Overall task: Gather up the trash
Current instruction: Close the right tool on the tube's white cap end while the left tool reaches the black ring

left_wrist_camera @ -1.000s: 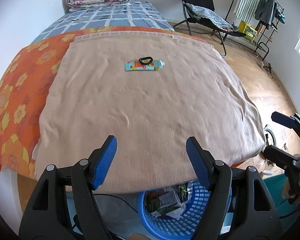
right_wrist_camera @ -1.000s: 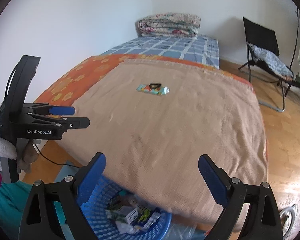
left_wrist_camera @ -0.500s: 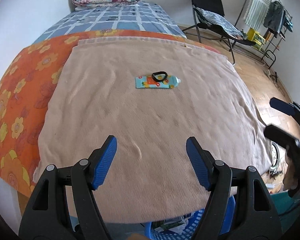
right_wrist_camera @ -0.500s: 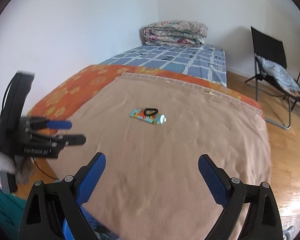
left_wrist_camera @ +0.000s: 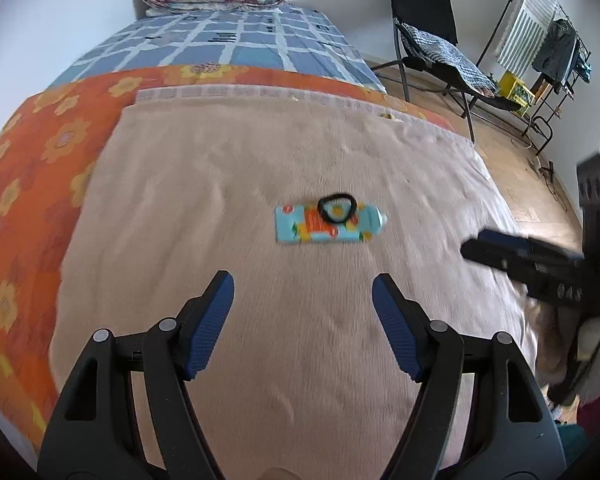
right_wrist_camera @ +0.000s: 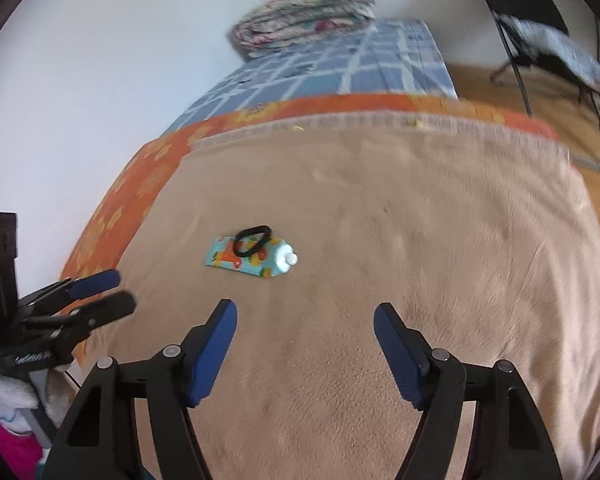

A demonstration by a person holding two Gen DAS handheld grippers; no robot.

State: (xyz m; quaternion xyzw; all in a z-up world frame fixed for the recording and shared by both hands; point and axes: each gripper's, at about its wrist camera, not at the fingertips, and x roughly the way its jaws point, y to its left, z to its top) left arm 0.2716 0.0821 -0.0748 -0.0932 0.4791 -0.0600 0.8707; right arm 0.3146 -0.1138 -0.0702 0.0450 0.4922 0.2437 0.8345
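A flattened, light-blue squeeze tube printed with orange and yellow fruit (left_wrist_camera: 327, 224) was seen lying on the beige fleece blanket (left_wrist_camera: 260, 160) spread over the bed, about midway across it. A black elastic hair loop (left_wrist_camera: 337, 209) rested on the tube's upper edge, overlapping it. The tube's long axis ran crosswise to the line along which both pairs of tongs pointed, with its white cap toward the right.

From the tube, the left tongs (left_wrist_camera: 303, 322) were placed just short of it and almost directly in line, their blue pads held wide apart with nothing between them. The right tongs (right_wrist_camera: 305, 350) were set farther back from the tube and off to its cap side, so that the tube lay ahead and to their left (right_wrist_camera: 252, 255); their jaws were closing, yet nothing was caught between them.

The left tongs were judged the nearer and better aligned. A crosswise tube would be spanned lengthwise by the pads, so a roll of the wrist would probably be needed to pinch it across its narrow width.
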